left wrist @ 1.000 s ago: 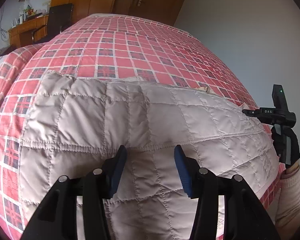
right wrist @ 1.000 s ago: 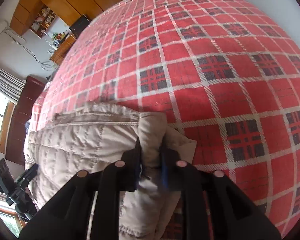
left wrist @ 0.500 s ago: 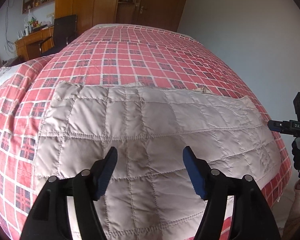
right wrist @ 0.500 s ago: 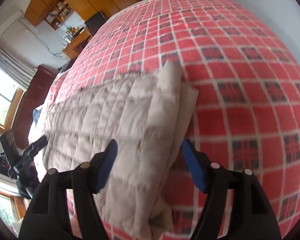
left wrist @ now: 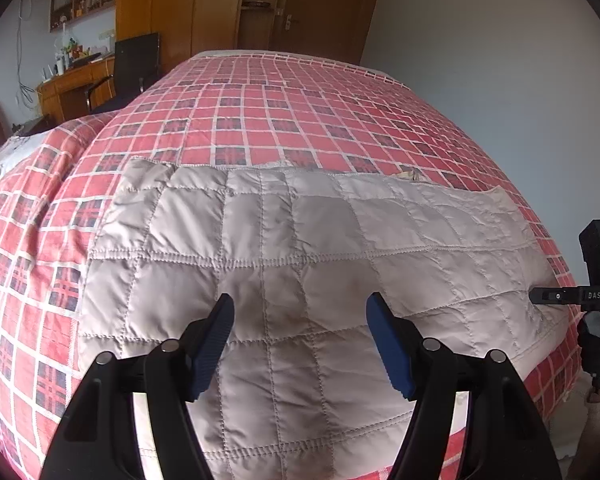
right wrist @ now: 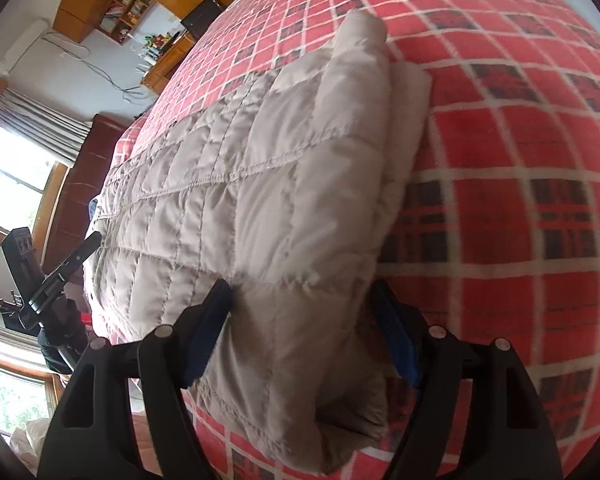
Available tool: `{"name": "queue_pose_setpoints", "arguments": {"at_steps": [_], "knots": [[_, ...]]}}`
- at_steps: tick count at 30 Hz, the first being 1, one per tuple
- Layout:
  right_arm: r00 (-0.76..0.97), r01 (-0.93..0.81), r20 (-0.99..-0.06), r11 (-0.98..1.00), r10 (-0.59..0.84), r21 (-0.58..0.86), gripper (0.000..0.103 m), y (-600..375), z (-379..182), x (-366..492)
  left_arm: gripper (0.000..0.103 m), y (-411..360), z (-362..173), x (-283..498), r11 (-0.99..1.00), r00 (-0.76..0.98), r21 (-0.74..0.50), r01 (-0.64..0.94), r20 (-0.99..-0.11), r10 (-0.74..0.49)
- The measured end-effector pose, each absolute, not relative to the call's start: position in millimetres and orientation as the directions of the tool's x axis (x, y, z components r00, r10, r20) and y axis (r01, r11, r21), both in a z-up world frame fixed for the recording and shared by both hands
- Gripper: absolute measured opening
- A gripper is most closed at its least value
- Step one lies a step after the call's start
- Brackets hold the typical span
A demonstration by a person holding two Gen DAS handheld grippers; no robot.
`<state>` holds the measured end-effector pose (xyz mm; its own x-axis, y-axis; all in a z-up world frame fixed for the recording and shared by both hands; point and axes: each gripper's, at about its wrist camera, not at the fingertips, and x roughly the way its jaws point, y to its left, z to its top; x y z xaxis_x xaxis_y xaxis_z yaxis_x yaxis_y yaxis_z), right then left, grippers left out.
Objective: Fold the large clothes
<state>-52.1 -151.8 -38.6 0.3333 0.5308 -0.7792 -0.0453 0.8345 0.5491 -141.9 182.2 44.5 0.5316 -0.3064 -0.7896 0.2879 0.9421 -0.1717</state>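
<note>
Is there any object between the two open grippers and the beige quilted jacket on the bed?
Nothing visible. The left gripper hangs open over the quilted jacket, and the right gripper stands open around its folded end; only the plaid bedspread surrounds it.

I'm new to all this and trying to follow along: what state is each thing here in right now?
Quilted beige garment: folded, lying flat on the bed.
Left gripper: open, above the garment, holding nothing.
Right gripper: open, straddling the garment's folded end.
Plaid bedspread: spread over the bed.
</note>
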Motion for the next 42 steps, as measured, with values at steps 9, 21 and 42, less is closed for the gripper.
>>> {"name": "queue_pose_setpoints", "arguments": {"at_steps": [9,21,42], "knots": [[0.328,-0.094,-0.747,0.807,0.578,0.584,0.053,-135,-40,-50,0.069,191,31,-137,0.948,0.515,-0.185,0.260,-0.803,-0.298],[0.425,-0.102,-0.640,0.737,0.640,0.668,0.016,-151,-7,-61,0.069,188,37,-136,0.946,0.517,-0.183,0.268,-0.801,-0.302],[0.398,0.051,-0.736,0.788,0.548,0.614,0.019,-172,-43,-67,0.069,171,24,-143,0.923,0.504,-0.178,0.340,-0.794,-0.339]]}}
